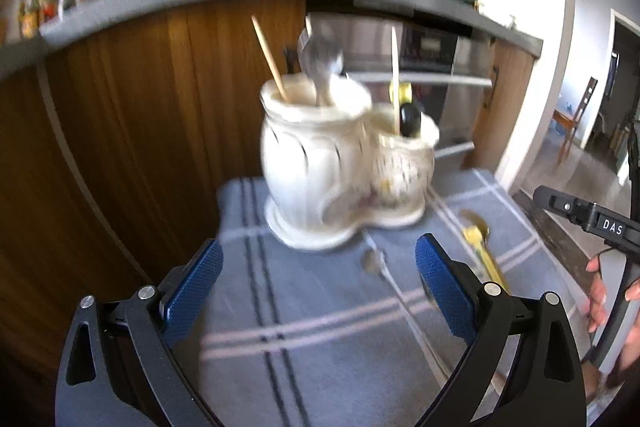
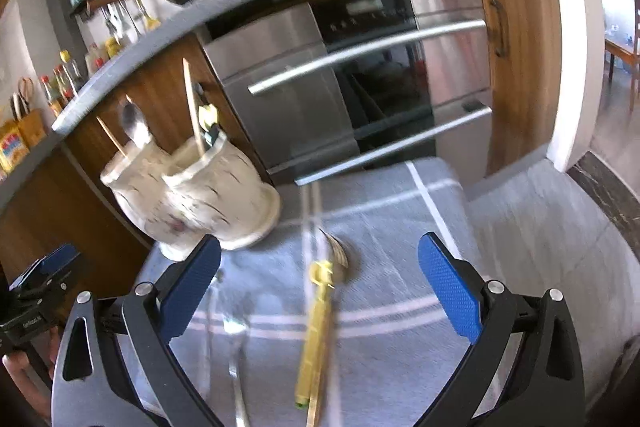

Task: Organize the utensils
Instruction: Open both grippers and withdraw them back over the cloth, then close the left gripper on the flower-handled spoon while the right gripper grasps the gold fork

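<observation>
Left gripper point(image 1: 318, 281): tilted downward over blue striped cloth point(image 1: 320, 327), fingers wide apart, empty. Right gripper point(image 2: 320, 283): likewise angled down, spread, empty. Silver spoon point(image 1: 386, 275) and yellow-handled utensil point(image 2: 316, 331) lie flat on cloth; white ceramic holder point(image 1: 332, 163) stands behind.

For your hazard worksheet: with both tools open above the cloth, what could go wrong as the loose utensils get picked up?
1. The ceramic holder already carries tall utensils; a careless insertion might tip it.
2. The yellow-handled utensil and silver spoon lie close together, so the right tool may catch both.
</observation>
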Motion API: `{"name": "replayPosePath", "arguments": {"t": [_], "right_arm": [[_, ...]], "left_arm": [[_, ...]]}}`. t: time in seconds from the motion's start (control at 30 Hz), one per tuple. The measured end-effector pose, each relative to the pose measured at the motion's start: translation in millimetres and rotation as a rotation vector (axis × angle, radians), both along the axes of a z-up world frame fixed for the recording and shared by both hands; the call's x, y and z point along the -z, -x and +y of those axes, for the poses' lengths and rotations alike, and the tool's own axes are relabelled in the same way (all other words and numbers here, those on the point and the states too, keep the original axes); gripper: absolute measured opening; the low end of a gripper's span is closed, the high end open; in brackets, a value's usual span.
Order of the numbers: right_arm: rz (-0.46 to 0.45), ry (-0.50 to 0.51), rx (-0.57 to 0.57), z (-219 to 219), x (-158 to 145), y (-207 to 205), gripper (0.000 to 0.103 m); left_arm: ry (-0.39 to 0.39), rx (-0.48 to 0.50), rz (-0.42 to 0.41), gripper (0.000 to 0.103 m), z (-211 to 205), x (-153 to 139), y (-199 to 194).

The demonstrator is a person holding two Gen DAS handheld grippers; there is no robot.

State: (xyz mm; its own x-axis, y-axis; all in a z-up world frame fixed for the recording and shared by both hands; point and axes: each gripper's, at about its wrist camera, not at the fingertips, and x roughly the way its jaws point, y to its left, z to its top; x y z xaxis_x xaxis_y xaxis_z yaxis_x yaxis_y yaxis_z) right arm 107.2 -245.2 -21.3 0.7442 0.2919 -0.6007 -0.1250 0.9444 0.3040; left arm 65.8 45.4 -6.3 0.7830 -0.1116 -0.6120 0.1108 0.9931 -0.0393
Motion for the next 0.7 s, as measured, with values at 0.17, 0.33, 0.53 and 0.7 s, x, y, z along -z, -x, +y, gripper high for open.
{"name": "replayPosePath", "arguments": {"t": [0.17,0.33,0.53,0.7], "right_arm": [[0.056,0.035,-0.008,3,19,-2,0.097],[0.071,0.058,0.008,0,26,-6,0.097],[0.086,0.055,0.065,-13,30,-16,0.097],[0.084,0.074,0.060,-12,32,-18,0.097]], "left_arm": [[-0.034,0.027,0.084,0.096,-18,32,-12],[-0.011,0.046,0.150,0.096,-32,51,-21],[-0.073,0.032,0.148,0.092,-52,65,-29],[-0.133,0.044,0.169,0.070,-70,75,-36]]}}
